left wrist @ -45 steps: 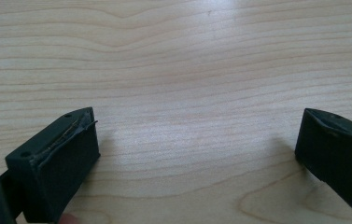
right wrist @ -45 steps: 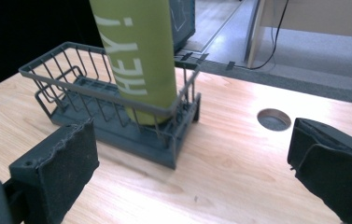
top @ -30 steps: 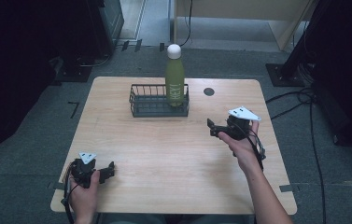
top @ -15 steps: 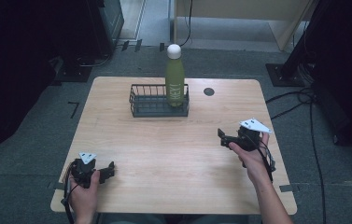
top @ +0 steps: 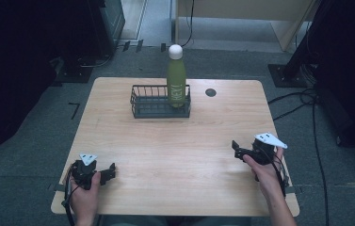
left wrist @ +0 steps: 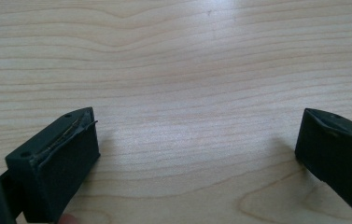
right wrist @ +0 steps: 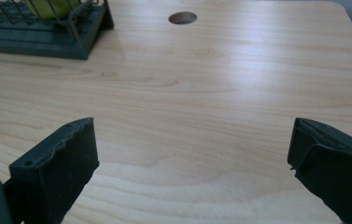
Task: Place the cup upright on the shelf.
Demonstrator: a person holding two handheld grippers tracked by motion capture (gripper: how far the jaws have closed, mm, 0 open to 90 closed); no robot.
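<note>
A green bottle [top: 176, 81] with a white cap stands upright in the right end of a dark wire basket [top: 152, 107] at the back of the wooden table [top: 175, 155]. My left gripper [top: 110, 171] rests near the front left corner, open, with bare wood between its jaws [left wrist: 197, 144]. My right gripper [top: 235, 148] sits low over the table's right side, far from the basket, also open and empty [right wrist: 192, 154]. In the right gripper view the basket [right wrist: 38, 39] and the bottle's base [right wrist: 52, 7] show at the top left.
A round cable hole [top: 210, 92] lies in the tabletop right of the basket, also seen as the hole [right wrist: 182, 17] ahead of the right gripper. Cables [top: 302, 101] trail on the floor at the right. Dark equipment stands beyond the table's far left corner.
My right gripper has pulled back from near the basket toward the front right of the table and dropped lower. The left gripper, bottle and basket have stayed put.
</note>
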